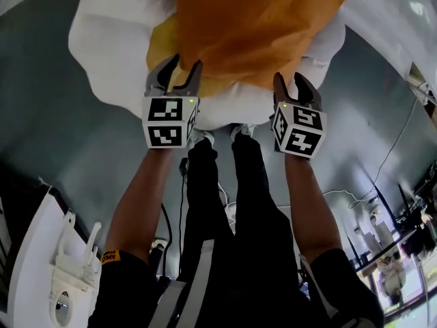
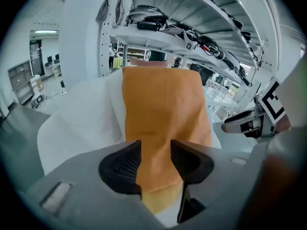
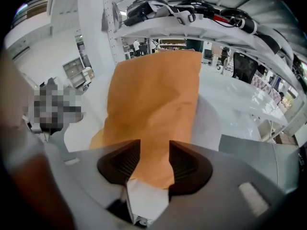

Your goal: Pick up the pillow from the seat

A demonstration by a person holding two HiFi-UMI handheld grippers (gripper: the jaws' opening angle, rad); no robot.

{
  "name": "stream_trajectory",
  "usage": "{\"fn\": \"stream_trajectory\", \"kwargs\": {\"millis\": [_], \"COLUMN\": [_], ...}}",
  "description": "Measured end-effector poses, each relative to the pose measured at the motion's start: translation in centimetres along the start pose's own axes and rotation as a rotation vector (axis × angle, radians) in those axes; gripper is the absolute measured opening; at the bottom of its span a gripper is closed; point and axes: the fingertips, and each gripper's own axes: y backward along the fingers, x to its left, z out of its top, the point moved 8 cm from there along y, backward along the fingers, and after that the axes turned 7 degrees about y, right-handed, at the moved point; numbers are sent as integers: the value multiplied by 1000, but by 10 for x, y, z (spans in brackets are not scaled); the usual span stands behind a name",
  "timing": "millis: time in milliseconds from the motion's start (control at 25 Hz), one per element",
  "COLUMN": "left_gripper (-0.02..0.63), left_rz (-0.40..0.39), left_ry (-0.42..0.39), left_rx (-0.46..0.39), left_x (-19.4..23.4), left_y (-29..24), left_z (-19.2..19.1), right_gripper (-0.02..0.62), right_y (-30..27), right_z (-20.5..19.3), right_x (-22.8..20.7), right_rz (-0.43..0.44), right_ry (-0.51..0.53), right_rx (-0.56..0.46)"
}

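L gripper (image 1: 186, 64) & R gripper (image 1: 289, 80) both spread, straddling pillow (image 1: 259, 26) at its 6 o'clock edge, no pinch yet. One per corner, prob. to lift it level off seat (image 1: 102, 53).

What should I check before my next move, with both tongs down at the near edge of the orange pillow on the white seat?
1. Left tongs open: ok, jaws stand apart.
2. Right tongs open: ok, jaws stand apart.
3. Orange fabric pillow lined up with both gaps: ok, its near edge shows between each pair of jaws.
4. Grip on the fabric: not ok, neither pair is closed on it.
5. Pillow resting on the soft white seat: ok.
6. Fabric deep enough between the jaws for a firm hold: cannot tell.
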Motion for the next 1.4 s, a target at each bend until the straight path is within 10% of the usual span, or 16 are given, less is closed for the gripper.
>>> {"fn": "stream_trajectory", "kwargs": {"millis": [1400], "left_gripper": [304], "left_rz": [2], "left_ry": [-135], "left_rx": [96], "left_x": [28], "left_y": [-114], "left_z": [-36], "right_gripper": [204], "right_y": [-91], "right_z": [-22], "right_x": [-25], "right_rz": [-16], "right_ry": [-19], "right_rx": [38]}}
